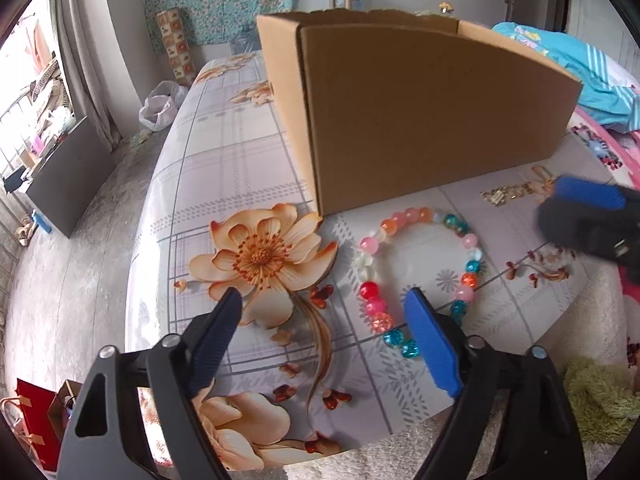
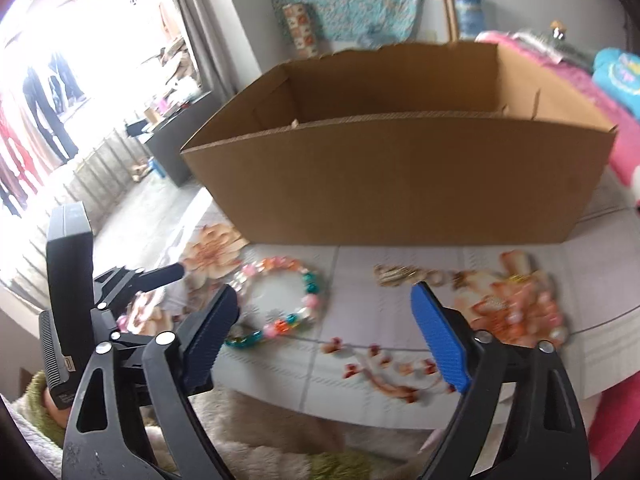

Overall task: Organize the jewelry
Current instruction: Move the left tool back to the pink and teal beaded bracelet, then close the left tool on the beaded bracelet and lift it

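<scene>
Both the left gripper (image 1: pixel 322 312) and right gripper (image 2: pixel 326 304) are wide, empty. The approach step seems underway: next, closing on the beaded bracelet (image 1: pixel 420 276) at centre frame, then the cardboard box (image 1: pixel 420 112) above.

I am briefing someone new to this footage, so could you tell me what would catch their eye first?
The big open cardboard box fills the back of the flowered tablecloth. In front of it lies a ring-shaped bracelet of pink, red, orange and teal beads, beside the open left gripper. A gold chain piece lies further right, near the open right gripper.
</scene>
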### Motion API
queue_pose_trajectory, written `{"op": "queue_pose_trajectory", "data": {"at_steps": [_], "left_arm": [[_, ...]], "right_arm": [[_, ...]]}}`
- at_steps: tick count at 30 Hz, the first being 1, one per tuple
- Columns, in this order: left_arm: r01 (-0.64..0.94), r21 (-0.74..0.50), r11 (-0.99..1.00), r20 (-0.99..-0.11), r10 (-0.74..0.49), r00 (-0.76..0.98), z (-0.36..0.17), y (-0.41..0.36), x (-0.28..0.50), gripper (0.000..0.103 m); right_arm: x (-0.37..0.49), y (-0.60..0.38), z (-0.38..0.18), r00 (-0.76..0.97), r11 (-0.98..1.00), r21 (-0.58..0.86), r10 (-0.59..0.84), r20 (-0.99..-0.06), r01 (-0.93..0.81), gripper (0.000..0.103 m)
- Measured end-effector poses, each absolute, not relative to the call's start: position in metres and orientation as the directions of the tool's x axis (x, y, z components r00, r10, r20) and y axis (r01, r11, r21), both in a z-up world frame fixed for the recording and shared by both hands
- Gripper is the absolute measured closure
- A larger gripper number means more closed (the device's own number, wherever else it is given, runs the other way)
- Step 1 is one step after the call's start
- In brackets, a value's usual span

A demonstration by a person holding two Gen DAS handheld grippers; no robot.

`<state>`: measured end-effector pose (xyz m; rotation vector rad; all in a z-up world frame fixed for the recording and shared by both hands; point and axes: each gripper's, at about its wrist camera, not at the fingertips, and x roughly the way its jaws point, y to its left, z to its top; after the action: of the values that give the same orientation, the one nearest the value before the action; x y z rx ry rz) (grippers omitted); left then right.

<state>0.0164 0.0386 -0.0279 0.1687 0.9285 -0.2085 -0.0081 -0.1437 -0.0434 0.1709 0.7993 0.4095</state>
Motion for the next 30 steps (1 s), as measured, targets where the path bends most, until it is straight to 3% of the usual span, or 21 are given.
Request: {"op": "queue_pose_trajectory", "data": {"at_steps": [4,8,14,21,30], "left_arm": [[0.267,0.012,0.964,-0.799,-0.151,0.582,-0.022,0.036,0.012,0.041],[0.275,-0.023,0.961,-0.798,-0.184,0.574,-0.022,0.037,0.012,0.056],[0.297,-0.056,0.953,-0.800,-0.221,0.557,-0.021,0.039,0.015,0.069],[0.310,-0.068,0.948,-0.802,-0.237,0.549,-0.023,0.038,0.019,0.070],[0.325,-0.041,0.945,-0.811,-0.221,0.542,-0.024,0.029,0.026,0.070]], "right_arm": [[0.002,-0.127,-0.053,0.535,0.872,0.350,0.487,-0.690,-0.342,0.039],[0.012,-0.116,-0.059,0.497,0.870,0.340,0.485,-0.719,-0.357,0.057],[0.022,-0.106,-0.065,0.480,0.891,0.286,0.435,-0.762,-0.353,0.072],[0.020,-0.104,-0.066,0.502,0.912,0.216,0.376,-0.779,-0.348,0.093],[0.010,-0.123,-0.063,0.483,0.911,0.248,0.389,-0.784,-0.331,0.095]]}}
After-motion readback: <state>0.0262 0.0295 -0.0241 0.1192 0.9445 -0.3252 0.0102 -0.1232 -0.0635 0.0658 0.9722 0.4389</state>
